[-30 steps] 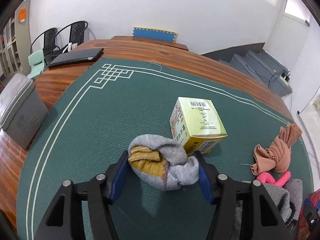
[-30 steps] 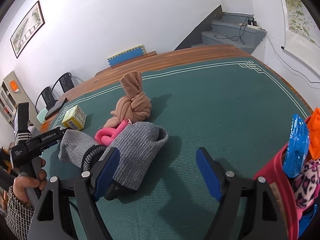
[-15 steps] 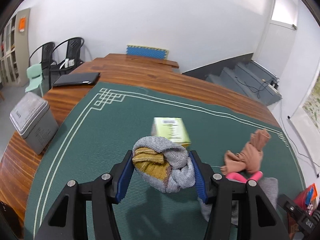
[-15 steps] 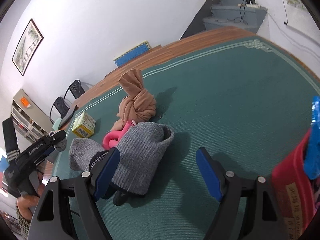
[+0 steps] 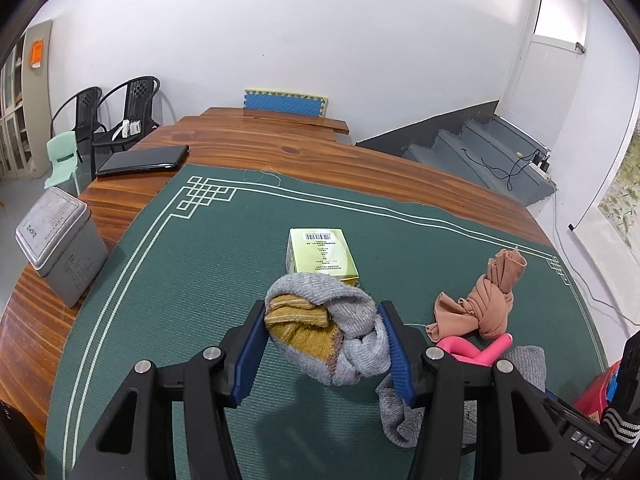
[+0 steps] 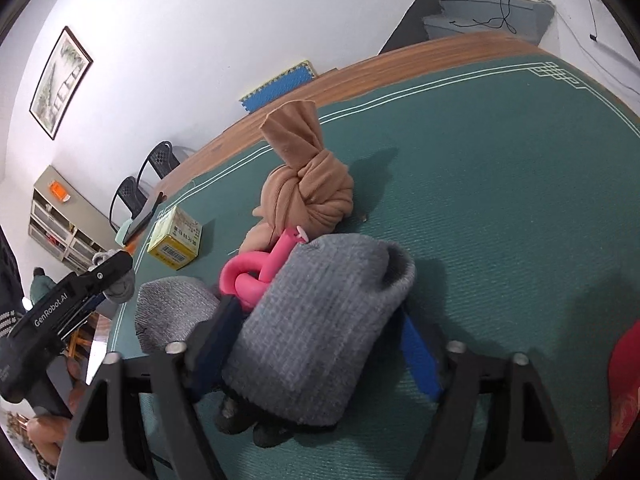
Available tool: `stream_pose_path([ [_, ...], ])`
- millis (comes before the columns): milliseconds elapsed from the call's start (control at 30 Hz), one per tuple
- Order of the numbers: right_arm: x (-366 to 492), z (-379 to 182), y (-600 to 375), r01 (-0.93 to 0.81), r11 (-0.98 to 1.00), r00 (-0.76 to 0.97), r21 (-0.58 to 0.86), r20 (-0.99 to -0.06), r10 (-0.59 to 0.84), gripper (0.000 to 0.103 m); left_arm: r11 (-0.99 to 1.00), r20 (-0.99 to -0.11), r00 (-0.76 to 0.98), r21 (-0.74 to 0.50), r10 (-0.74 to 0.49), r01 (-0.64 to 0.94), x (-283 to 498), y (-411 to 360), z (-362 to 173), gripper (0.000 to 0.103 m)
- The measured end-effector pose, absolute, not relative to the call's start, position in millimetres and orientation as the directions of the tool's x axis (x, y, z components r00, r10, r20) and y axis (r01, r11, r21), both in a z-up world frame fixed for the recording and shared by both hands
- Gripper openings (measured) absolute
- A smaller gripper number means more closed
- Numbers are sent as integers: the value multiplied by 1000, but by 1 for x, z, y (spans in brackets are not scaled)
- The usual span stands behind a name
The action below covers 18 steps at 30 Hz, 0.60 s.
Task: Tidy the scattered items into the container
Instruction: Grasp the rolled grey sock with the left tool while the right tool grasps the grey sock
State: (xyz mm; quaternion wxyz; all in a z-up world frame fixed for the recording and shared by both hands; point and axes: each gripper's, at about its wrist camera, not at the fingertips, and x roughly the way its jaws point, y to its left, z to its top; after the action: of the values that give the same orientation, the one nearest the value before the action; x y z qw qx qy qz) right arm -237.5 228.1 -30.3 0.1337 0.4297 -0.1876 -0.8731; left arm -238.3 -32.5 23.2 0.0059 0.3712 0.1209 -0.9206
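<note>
My left gripper [image 5: 322, 340] is shut on a rolled grey and mustard sock [image 5: 324, 330] and holds it above the green mat [image 5: 192, 280]. My right gripper [image 6: 316, 344] has closed around a grey knitted sock [image 6: 316, 328] lying on the mat. A pink looped toy [image 6: 256, 272] and a knotted tan stocking [image 6: 308, 188] lie just beyond it. A yellow-green box [image 5: 320, 254] sits mid-mat. The red container [image 6: 624, 384] shows at the right edge of the right wrist view.
A grey tin box [image 5: 60, 248] stands on the wooden table [image 5: 280, 152] at the left, with a black laptop [image 5: 142, 160] behind it. Chairs [image 5: 116, 116] stand past the table's far left corner. Stairs are at the back right.
My left gripper has lifted the rolled sock up off the mat. My right gripper has moved forward over the grey knitted sock and its fingers have closed on it.
</note>
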Motion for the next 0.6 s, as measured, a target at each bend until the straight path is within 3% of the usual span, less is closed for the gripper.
stream_pose_path([
  [167,-232,-25,234,71,-890,-606,450,-690,-397,47,-973,-690,-719,-209,77,96,-237,-28,21,56],
  [600,-148,60,269,119,-921,-786,371,-532,-316,45,-987,-645,-761,-156,70,42,-218,-1,41,56],
])
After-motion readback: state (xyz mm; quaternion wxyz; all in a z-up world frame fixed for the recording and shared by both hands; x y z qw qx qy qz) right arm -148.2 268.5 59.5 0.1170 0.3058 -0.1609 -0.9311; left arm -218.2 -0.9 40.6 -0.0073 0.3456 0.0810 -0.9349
